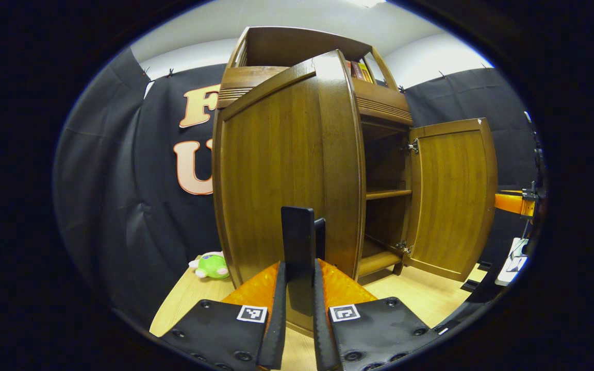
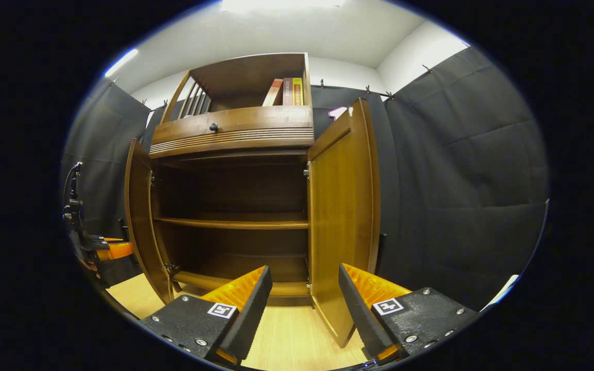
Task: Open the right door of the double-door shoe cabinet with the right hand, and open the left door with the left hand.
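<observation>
The left gripper [image 1: 299, 288] is the active tool. Its two fingers are pressed onto the dark upright handle [image 1: 298, 242] of the left door [image 1: 276, 170], one finger on each flat side. To finish this step well, keep that pinch firm and carry the hand along the arc that the hinges set, pulling outward and away from the cabinet's middle rather than straight back; a straight pull would probably twist the handle out from between the fingers. Keep the fingers square to the handle as the door turns.

In the left gripper view the gripper points level at the door face, with the handle standing vertical between the fingers. The left door stands well out from the shoe cabinet [image 1: 379, 111], its free edge toward the camera, so the step appears close to done.

The right gripper [image 2: 304, 304] is spread wide and holds nothing. It hangs in front of the cabinet, low, aimed slightly upward at the opening, with the lower edge of the right door [image 2: 343, 211] between its fingers in the picture but farther off and apparently not touched. The right door is swung fully out from the cabinet. It needs no further work, in my judgement.

Inside the cabinet, a shelf [image 2: 232, 223] crosses the open bay. Above the bay sits a drawer with a dark knob [image 2: 213, 127], and books [image 2: 289, 91] stand on the cabinet's top. A green plush toy [image 1: 212, 265] lies on the floor just left of the cabinet.
</observation>
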Demonstrator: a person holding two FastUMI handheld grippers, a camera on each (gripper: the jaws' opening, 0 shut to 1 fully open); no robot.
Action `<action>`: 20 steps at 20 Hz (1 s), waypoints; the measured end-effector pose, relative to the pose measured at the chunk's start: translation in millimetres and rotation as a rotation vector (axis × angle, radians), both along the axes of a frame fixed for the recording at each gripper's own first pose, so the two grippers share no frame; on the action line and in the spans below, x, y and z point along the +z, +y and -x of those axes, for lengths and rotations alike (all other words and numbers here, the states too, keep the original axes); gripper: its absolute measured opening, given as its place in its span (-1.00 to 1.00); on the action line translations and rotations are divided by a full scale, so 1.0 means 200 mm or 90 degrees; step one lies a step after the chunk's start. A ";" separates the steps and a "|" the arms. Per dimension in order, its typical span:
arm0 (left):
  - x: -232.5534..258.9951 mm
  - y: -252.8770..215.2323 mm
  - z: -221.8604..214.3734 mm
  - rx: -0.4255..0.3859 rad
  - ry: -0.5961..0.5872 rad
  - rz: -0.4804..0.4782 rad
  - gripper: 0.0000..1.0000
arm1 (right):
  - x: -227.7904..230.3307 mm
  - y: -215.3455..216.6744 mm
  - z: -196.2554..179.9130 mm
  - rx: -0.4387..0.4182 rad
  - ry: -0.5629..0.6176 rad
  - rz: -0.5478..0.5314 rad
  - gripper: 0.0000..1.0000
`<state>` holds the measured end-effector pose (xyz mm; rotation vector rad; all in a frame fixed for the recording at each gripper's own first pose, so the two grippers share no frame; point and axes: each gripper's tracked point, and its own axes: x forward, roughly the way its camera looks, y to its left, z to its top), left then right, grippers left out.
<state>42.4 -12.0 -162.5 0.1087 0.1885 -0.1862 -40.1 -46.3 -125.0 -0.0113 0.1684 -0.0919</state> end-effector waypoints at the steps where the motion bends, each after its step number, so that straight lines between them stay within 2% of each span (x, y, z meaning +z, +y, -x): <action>1: 0.00 0.01 0.00 0.003 0.000 0.002 -0.37 | 0.00 0.02 0.00 0.004 0.001 -0.001 0.62; 4: 0.02 0.09 0.05 0.012 -0.010 0.011 -0.54 | -0.01 0.08 0.01 0.016 0.003 -0.002 0.62; 7: 0.03 0.20 0.08 0.033 -0.019 0.001 -0.55 | 0.00 0.13 0.00 0.026 0.003 0.001 0.63; 8: 0.03 0.23 0.09 0.038 -0.020 -0.002 -0.64 | 0.00 0.14 0.00 0.028 0.003 0.002 0.63; 13: 0.04 0.28 0.10 0.048 -0.017 0.030 -0.64 | 0.00 0.23 0.00 0.045 0.002 -0.002 0.62; 14: 0.04 0.32 0.11 0.049 -0.017 0.030 -0.64 | 0.00 0.25 0.00 0.048 0.004 0.000 0.83; 15: 0.04 0.37 0.13 0.051 -0.016 0.027 -0.64 | -0.01 0.25 0.01 0.050 0.004 0.002 0.84; 16: 0.05 0.39 0.14 0.053 -0.016 0.025 -0.64 | 0.00 0.26 0.01 0.050 0.004 0.003 0.62; 18: 0.07 0.40 0.17 0.055 -0.014 0.025 -0.65 | -0.01 0.27 0.01 0.050 0.003 0.001 0.62; 19: 0.08 0.40 0.17 0.054 -0.013 0.027 -0.65 | 0.00 0.27 0.01 0.050 0.002 -0.001 0.84; 20: 0.08 0.41 0.17 0.054 -0.013 0.027 -0.65 | 0.00 0.27 0.00 0.050 0.001 -0.002 0.83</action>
